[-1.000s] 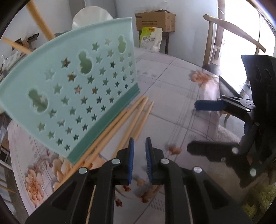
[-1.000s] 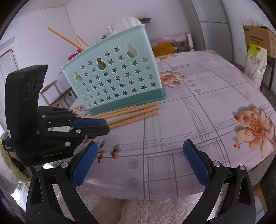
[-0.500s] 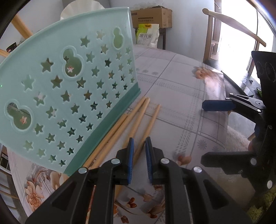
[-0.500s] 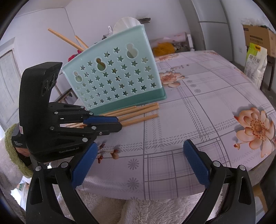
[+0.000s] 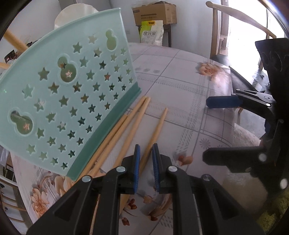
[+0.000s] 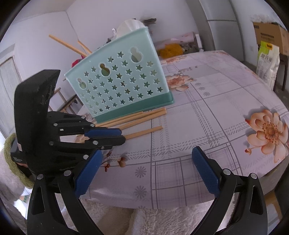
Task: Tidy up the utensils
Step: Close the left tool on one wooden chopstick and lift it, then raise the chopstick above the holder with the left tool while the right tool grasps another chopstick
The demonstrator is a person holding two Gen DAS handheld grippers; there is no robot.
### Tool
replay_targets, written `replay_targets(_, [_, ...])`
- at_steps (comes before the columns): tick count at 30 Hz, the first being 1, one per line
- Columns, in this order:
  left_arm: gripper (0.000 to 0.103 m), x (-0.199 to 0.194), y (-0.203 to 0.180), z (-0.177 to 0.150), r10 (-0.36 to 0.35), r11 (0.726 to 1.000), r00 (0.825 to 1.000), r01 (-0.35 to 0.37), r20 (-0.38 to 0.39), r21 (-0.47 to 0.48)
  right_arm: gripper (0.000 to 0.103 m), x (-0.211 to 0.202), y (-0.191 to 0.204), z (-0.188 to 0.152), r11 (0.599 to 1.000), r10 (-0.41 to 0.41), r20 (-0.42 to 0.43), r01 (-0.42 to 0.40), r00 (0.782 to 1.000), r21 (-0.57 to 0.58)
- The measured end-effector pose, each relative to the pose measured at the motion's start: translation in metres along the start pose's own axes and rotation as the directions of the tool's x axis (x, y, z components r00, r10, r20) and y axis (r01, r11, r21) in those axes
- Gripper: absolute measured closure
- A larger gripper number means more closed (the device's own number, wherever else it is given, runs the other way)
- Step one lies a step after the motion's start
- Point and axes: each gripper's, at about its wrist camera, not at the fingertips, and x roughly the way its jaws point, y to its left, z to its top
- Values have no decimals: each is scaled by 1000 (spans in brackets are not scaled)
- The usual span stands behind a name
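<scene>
A mint-green utensil basket (image 5: 72, 101) with star holes stands on the table; it also shows in the right wrist view (image 6: 122, 85), with two chopsticks (image 6: 66, 44) sticking out of its top. Several wooden chopsticks (image 5: 126, 126) lie along its base. One chopstick (image 5: 156, 128) lies apart from them, and my left gripper (image 5: 146, 157) has its narrowly parted jaws around its near end; the same chopstick (image 6: 144, 132) shows in the right wrist view. My right gripper (image 6: 146, 173) is wide open and empty above the table's front edge.
The round table (image 6: 216, 101) has a floral checked cloth. A white fluffy cover (image 6: 153, 220) lies below its front edge. A cardboard box (image 5: 155, 12) and a yellow-green bag (image 5: 151, 35) stand behind the table, and a wooden chair (image 5: 234, 27) stands at the far right.
My left gripper has moved forward and down, so its jaws now straddle the near end of the separate chopstick. That chopstick has shifted away from the bundle. The right gripper has not moved.
</scene>
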Motion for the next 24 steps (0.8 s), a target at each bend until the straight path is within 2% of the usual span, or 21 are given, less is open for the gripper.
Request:
replay_targets(8, [94,-1,-6,-1,27,999,1000,-27,13,28,8,-5,1,-5,1000,1,0,-1,1000,0])
replay_targets(12, [97,-3,-11,-4,19,999,999,-20,27,29,8,-6,-4,-6,999,29,10,-29,1000,22])
replay_targets(17, [97,-10,-10,-8,18,1000,999,-18,50,2,8,-9,-10,-6,997,60,28,-61,998,46])
replay_targets(24, [97,-36,6,-13,24,996,993,-13,117,-91,8,-10,-14,-6,995,84,36,-86,996,59])
